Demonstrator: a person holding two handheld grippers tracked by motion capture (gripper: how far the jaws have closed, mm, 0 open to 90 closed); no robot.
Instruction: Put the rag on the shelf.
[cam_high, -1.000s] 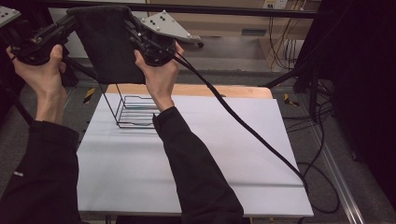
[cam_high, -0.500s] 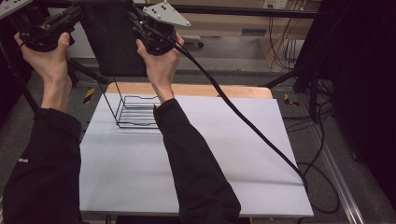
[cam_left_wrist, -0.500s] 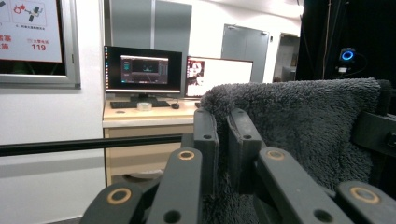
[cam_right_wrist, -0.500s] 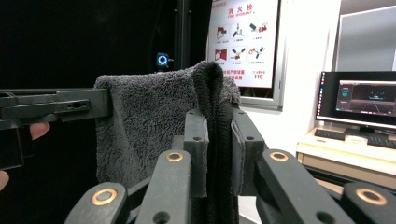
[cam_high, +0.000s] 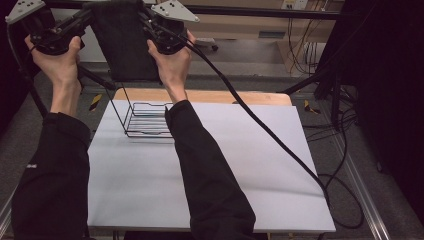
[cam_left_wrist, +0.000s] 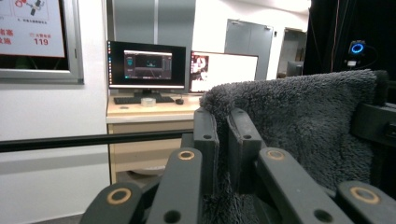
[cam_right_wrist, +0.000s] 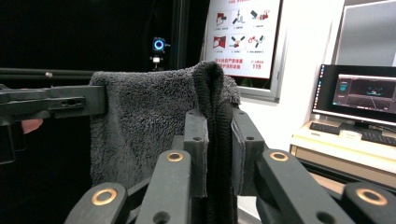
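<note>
While a dark, fuzzy towel (cam_high: 121, 42) hangs stretched above the far edge of the white surface (cam_high: 210, 175), the left tool (cam_high: 75, 24) pinches its upper left corner, jaws nearly together on the thick pile. Below, a black wire basket (cam_high: 142, 120), thin-rodded and rectangular, sits on the surface near the far left; what lies inside cannot be made out. At right, the right tool (cam_high: 150, 25) clamps the towel's folded upper right edge between close-set jaws, and a black cable (cam_high: 260, 127) trails across the smooth sheet.
</note>
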